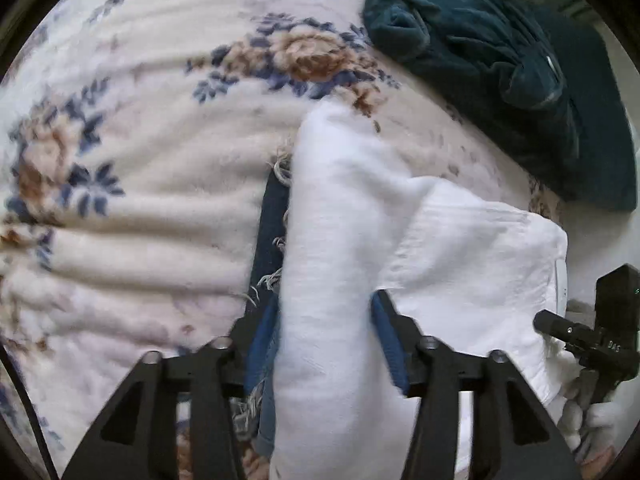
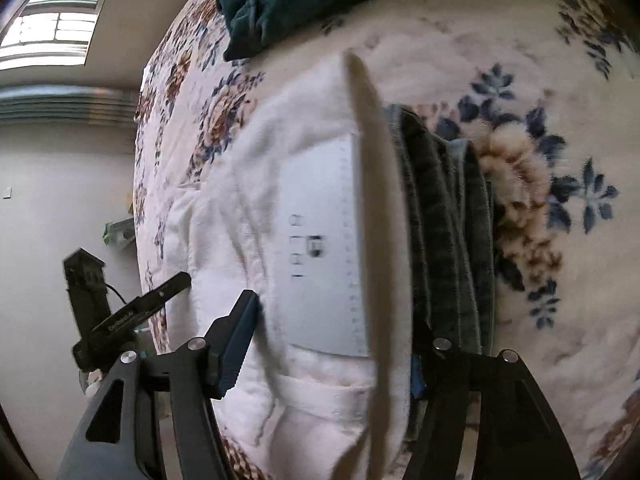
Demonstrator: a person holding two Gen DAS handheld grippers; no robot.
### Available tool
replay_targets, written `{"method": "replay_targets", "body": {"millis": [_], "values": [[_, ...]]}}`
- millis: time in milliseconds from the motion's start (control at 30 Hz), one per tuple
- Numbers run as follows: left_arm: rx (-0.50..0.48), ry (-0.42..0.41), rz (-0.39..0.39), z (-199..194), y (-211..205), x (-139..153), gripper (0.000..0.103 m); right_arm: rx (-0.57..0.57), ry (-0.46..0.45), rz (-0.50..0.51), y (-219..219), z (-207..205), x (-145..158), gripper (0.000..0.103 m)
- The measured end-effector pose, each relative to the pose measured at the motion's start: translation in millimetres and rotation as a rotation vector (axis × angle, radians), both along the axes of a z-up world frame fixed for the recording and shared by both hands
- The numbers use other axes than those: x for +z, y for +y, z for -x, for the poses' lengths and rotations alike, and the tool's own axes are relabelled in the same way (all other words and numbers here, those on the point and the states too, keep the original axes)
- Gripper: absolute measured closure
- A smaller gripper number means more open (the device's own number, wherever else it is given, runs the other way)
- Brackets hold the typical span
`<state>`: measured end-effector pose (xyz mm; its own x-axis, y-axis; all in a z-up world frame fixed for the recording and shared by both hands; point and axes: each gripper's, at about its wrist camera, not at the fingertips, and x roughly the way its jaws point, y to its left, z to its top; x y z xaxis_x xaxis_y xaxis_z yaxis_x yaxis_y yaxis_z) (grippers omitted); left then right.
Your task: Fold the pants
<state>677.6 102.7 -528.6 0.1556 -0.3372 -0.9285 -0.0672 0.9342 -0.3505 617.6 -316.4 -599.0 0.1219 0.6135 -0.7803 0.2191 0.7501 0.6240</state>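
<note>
Pinching white pants [image 1: 332, 260] fold, left gripper [image 1: 326, 340]; long axis running away; right gripper [image 2: 336, 344] fingers apart.

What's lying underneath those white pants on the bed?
Folded blue jeans peek out from under the white pants, with frayed edges visible along one side. Both rest on the floral blanket. How far the jeans reach beneath is hidden by the white fabric.

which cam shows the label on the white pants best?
Right wrist. The label on the white pants faces the lens, print visible but blurred. Left wrist shows only the pants' plain fabric, no label.
</note>
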Motion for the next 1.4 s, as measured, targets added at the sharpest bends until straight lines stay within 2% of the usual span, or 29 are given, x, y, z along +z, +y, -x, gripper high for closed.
{"method": "replay_targets", "body": {"millis": [33,100,133,167,200,233,267,300,367,467,567,633,767,967,1400], "values": [[0.015,-0.011,0.004,4.4,4.4,0.5,0.034,-0.001,-0.005,0.002,-3.5,6.8,1.0,0.031],[0.027,-0.021,-0.004,14.2,7.9,6.5,0.034,0.019,-0.013,0.046,6.8,11.1,7.3,0.024],[0.032,-0.046,-0.051,22.6,6.4,15.3,0.034,0.04,-0.012,0.099,14.5,15.9,11.0,0.013],[0.024,-0.082,-0.108,32.2,1.6,26.6,0.034,0.055,-0.016,0.187,26.7,22.0,21.1,0.007],[0.016,-0.112,-0.151,37.7,-4.4,39.9,0.03,0.062,-0.033,0.286,44.1,16.7,31.9,0.005],[0.006,-0.139,-0.203,45.0,-10.9,50.1,0.014,0.064,-0.055,0.374,47.3,20.0,45.4,0.005],[-0.008,-0.166,-0.266,56.6,-21.0,63.0,0.007,0.066,-0.071,0.428,50.3,25.4,55.8,0.005],[-0.013,-0.183,-0.295,60.5,-24.0,66.0,0.003,0.066,-0.102,0.51,54.3,38.0,68.8,0.005],[-0.019,-0.219,-0.357,80.4,-36.4,86.4,0.003,0.06,-0.15,0.613,62.0,51.3,93.7,0.005],[-0.017,-0.234,-0.403,97.4,-43.9,104.7,0.003,0.029,-0.173,0.703,73.4,66.6,123.0,0.004],[-0.016,-0.245,-0.415,119.4,-50.4,127.1,0.003,0.002,-0.188,0.738,72.2,82.8,157.1,0.004],[-0.017,-0.257,-0.425,134.7,-58.1,142.9,0.003,-0.006,-0.202,0.734,77.4,102.3,197.0,0.004],[-0.013,-0.294,-0.431,176.0,-69.8,184.2,0.003,-0.014,-0.252,0.751,83.3,132.1,242.5,0.004],[-0.004,-0.362,-0.437,238.0,-84.6,245.9,0.003,-0.03,-0.35,0.752,80.2,206.1,326.5,0.004],[0.054,-0.543,-0.435,403.1,-100.4,388.7,0.003,-0.031,-0.555,0.735,84.2,375.8,495.6,0.004]]}}
